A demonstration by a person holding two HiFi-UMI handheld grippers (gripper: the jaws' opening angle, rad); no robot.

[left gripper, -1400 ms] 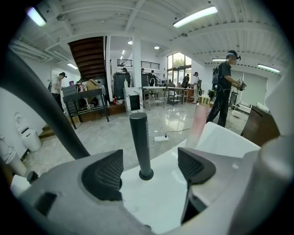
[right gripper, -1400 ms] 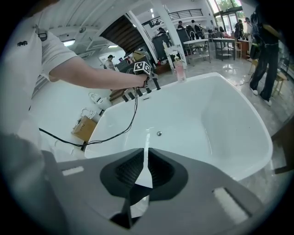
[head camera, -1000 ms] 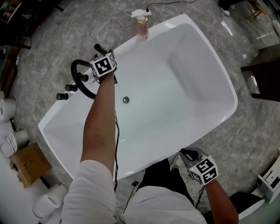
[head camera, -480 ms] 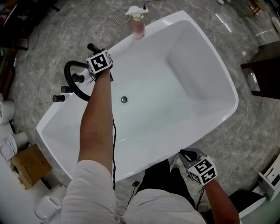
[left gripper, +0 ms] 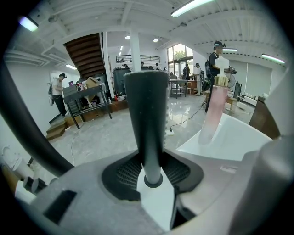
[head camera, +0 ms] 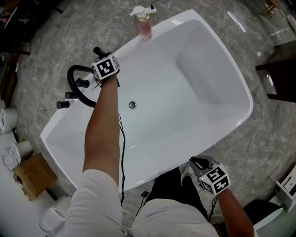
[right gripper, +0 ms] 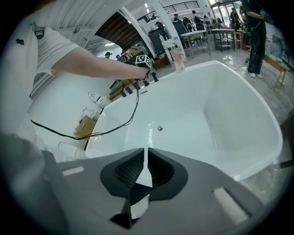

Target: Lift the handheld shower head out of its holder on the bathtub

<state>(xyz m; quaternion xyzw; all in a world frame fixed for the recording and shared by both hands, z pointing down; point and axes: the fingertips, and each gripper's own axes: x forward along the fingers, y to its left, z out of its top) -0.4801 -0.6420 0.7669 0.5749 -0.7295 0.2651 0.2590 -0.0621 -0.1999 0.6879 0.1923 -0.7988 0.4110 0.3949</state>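
Observation:
The handheld shower head (head camera: 97, 51) is a black rod standing in its holder on the bathtub's far left rim, beside a black arched faucet (head camera: 74, 82). My left gripper (head camera: 100, 56) reaches it at arm's length. In the left gripper view the black handle (left gripper: 146, 105) stands upright between the jaws, which are closing on it, and the pads (left gripper: 123, 173) meet its sides. My right gripper (head camera: 196, 163) hangs outside the tub's near rim with its jaws together (right gripper: 142, 167) and nothing in them.
The white bathtub (head camera: 60, 139) fills the middle, with a drain (head camera: 132, 105) in its floor. A pink bottle (head camera: 144, 28) stands on the far rim near a white power strip (head camera: 138, 11). A cardboard box (head camera: 32, 175) and white rolls (head camera: 8, 118) lie on the floor at the left.
The whole picture has shifted slightly with the head. Both grippers keep their places relative to the tub.

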